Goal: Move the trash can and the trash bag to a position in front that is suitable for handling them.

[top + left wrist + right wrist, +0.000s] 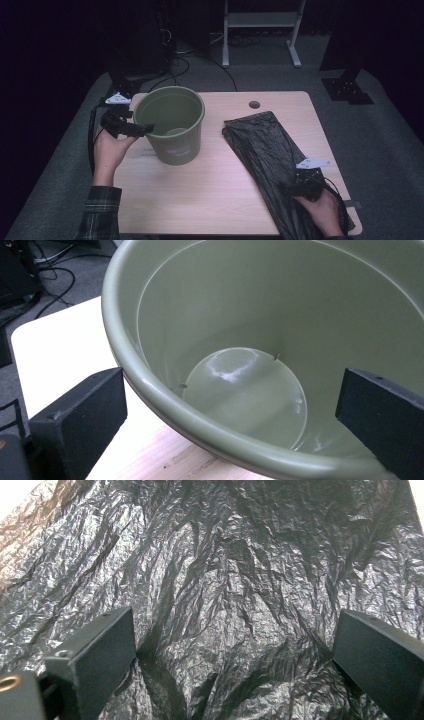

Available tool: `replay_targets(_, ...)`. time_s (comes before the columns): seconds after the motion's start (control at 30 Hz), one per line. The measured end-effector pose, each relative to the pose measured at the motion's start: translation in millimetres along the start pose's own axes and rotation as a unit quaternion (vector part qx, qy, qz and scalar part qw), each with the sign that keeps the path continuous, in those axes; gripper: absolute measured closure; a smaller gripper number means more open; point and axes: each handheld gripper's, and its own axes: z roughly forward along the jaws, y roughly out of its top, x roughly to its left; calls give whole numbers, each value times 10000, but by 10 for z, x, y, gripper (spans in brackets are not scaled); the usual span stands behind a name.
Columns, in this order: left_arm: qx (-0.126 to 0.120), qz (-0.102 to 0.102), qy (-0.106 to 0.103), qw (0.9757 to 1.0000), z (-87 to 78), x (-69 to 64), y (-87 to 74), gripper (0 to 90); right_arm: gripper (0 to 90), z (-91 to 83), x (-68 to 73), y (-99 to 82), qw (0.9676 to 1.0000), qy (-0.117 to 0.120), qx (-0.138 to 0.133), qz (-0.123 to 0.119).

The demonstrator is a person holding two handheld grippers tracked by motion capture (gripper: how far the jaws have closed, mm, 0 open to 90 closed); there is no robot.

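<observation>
An olive-green plastic bucket (172,125) stands upright and empty on the left half of the wooden table (210,200). My left gripper (142,129) is open at the bucket's left rim (150,385), one jaw outside the wall and the other over the inside. A crumpled black plastic bag (265,150) lies flat along the table's right side, running to the front edge. My right gripper (295,189) rests low over the bag's near end, open, with wrinkled black bag film (225,595) spread between its jaws.
A round cable hole (254,104) sits near the table's far edge. Beyond the table are a white metal frame (260,22), floor cables (180,65) and dark stands on grey carpet. Bare wood lies between the bucket and the bag.
</observation>
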Motion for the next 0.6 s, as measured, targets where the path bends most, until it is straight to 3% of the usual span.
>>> replay_targets(0.23, 109, -172, -217, 9996, 75, 72, -5, 0, 30, 0, 0, 0, 10000, -1, 0, -3)
replay_targets(0.43, 125, -194, -173, 9996, 93, 44, -2, 0, 30, 0, 0, 0, 10000, 0, 1, 1)
replay_targets(0.6, 164, -125, -322, 9993, 96, -11, -1, 0, 30, 0, -1, 0, 10000, 0, -2, -4)
